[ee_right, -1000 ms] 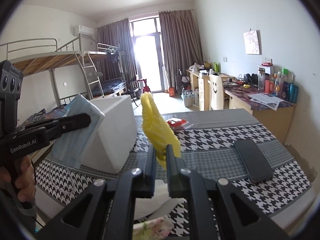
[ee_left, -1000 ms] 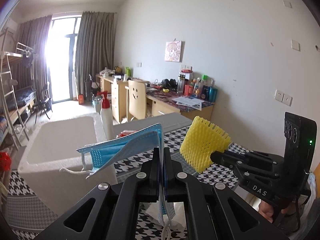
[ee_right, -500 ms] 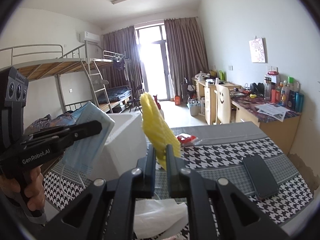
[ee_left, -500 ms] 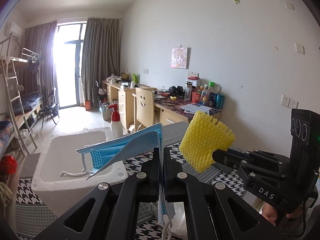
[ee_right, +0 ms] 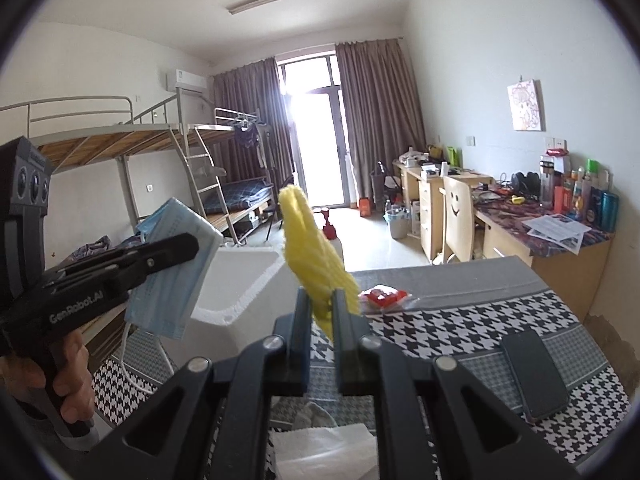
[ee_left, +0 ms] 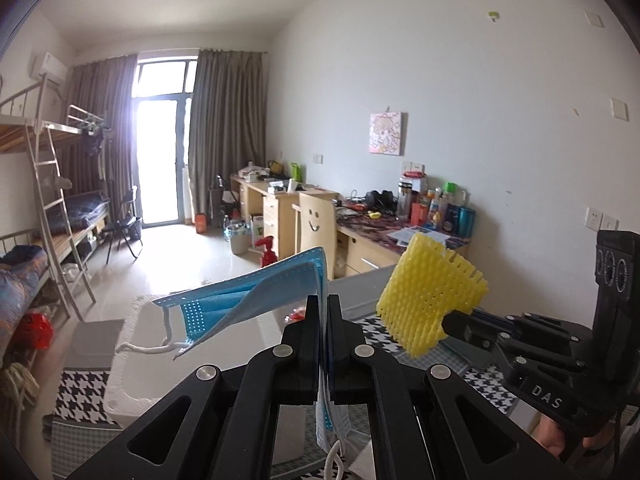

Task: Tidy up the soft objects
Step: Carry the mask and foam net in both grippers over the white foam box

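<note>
My left gripper (ee_left: 324, 300) is shut on a blue face mask (ee_left: 248, 300), whose white ear loops dangle to the left and below the jaws. In the right wrist view the same mask (ee_right: 172, 276) hangs from the left gripper (ee_right: 192, 246) at the left. My right gripper (ee_right: 322, 296) is shut on a yellow foam net (ee_right: 316, 264) that sticks up from the jaws. In the left wrist view the foam net (ee_left: 430, 300) shows at the right, on the right gripper (ee_left: 450, 322). Both are held in the air above a white foam box (ee_right: 240, 284).
A houndstooth tablecloth (ee_right: 460, 328) covers the table. On it lie a black phone (ee_right: 534, 374), a red packet (ee_right: 384, 296) and white tissue (ee_right: 324, 452) near my jaws. A red spray bottle (ee_left: 267, 254) stands behind the box. Bunk beds (ee_right: 120, 148) are left, desks (ee_right: 520, 232) right.
Both grippers have risen with their loads; the foam box and table sit lower in both views and more of the room and ceiling shows. Both grips are unchanged.
</note>
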Tool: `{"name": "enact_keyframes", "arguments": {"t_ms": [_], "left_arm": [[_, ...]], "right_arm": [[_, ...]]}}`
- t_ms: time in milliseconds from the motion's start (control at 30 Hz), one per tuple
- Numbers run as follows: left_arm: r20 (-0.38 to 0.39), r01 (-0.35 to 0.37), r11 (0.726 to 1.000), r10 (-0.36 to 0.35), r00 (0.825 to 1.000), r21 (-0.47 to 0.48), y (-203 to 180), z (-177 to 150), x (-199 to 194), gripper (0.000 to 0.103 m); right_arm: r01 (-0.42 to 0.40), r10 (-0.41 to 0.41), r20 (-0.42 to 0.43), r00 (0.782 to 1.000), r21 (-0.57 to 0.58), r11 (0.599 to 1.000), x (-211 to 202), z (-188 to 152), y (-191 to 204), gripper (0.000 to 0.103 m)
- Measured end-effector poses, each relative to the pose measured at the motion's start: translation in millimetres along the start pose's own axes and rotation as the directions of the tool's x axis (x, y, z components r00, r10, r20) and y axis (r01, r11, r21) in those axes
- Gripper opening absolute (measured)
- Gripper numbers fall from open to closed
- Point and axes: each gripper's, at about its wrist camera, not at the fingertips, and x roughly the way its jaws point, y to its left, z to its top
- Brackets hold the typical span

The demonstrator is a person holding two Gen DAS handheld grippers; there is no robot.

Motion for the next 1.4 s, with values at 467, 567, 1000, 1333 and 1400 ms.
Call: {"name": "enact_keyframes", "arguments": {"t_ms": [467, 567, 1000, 1333, 1400], "left_arm": [[0.018, -0.106, 0.993, 0.107, 0.994, -0.042, 29.2, 8.0, 8.1, 0.002], [0.018, -0.135, 0.988, 0.136, 0.991, -0.070, 38.1, 8.4, 8.1, 0.002], [-0.036, -0.172, 0.980, 0.169, 0.985, -0.096, 59.9, 6.7, 20.4, 0.002], [-0.068, -0.189, 0.977, 0.183, 0.981, -0.097, 73.4, 12.1, 39.7, 0.002], [-0.078, -0.186, 0.978, 0.179, 0.981, -0.094, 74.2, 11.7, 44.4, 0.002]], "right_arm": [[-0.046, 0.046, -0.011, 0.999, 0.002, 0.999, 24.1, 9.5, 8.7, 0.012], [-0.062, 0.062, -0.019, 0.998, -0.009, 0.998, 29.0, 12.9, 13.0, 0.012], [-0.145, 0.142, -0.051, 0.989, -0.050, 0.988, 51.9, 26.1, 35.1, 0.012], [-0.149, 0.144, -0.073, 0.987, -0.059, 0.987, 67.5, 31.3, 40.2, 0.012], [-0.148, 0.144, -0.075, 0.987, -0.056, 0.987, 70.3, 33.5, 41.3, 0.012]]}}
